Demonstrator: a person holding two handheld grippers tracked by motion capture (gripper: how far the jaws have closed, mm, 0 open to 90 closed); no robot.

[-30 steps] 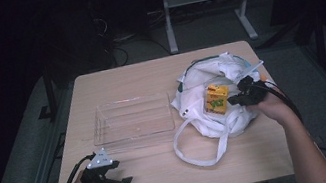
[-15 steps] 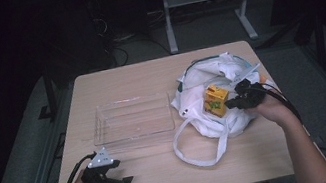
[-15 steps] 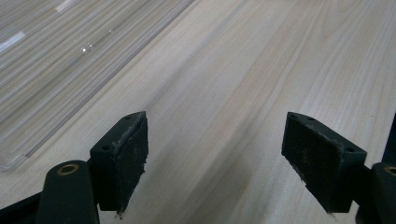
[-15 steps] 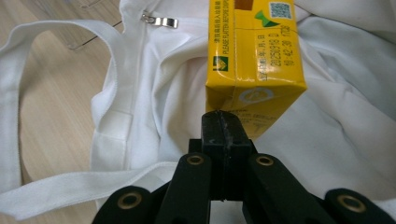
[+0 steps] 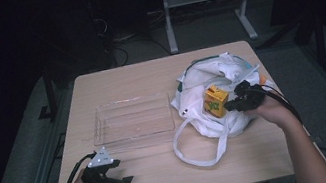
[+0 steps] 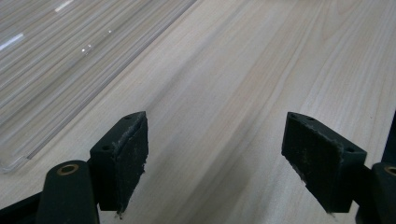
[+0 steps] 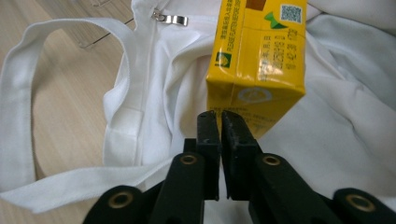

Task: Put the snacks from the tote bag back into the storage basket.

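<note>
Yellow carton (image 5: pixel 215 102) sits on top of the white cloth bag (image 5: pixel 211 88), on the right half of the table (image 5: pixel 147 74), around four o'clock from the tabletop's centre. It is a small drink-type box with green marks on its side and printed text; in the right gripper view the carton (image 7: pixel 259 51) stands over rumpled white fabric, its lower edge just above the jaw tips.

At three o'clock from the carton is the right gripper (image 5: pixel 234 104), held in a person's hand that comes up from the lower right. Its jaws are nearly together, with only a thin slit between them. In the right gripper view the right gripper (image 7: pixel 219 119) has its tips against the carton's bottom corner, but I cannot tell whether any of the carton or the cloth is pinched between them.

The bag's long white strap (image 5: pixel 195 141) loops out across the wood toward six o'clock, and a small metal zip pull (image 7: pixel 170 19) lies on the fabric near the bag's opening.

At nine o'clock from the bag lies a clear plastic tray (image 5: pixel 131 120), flat on the table.

Farther out, near the seven o'clock corner of the table, the left gripper (image 5: pixel 123 179) rests in the person's other hand. Its jaws stand wide apart over bare wood, with the tray's edge (image 6: pixel 28 149) showing at ten o'clock.
</note>
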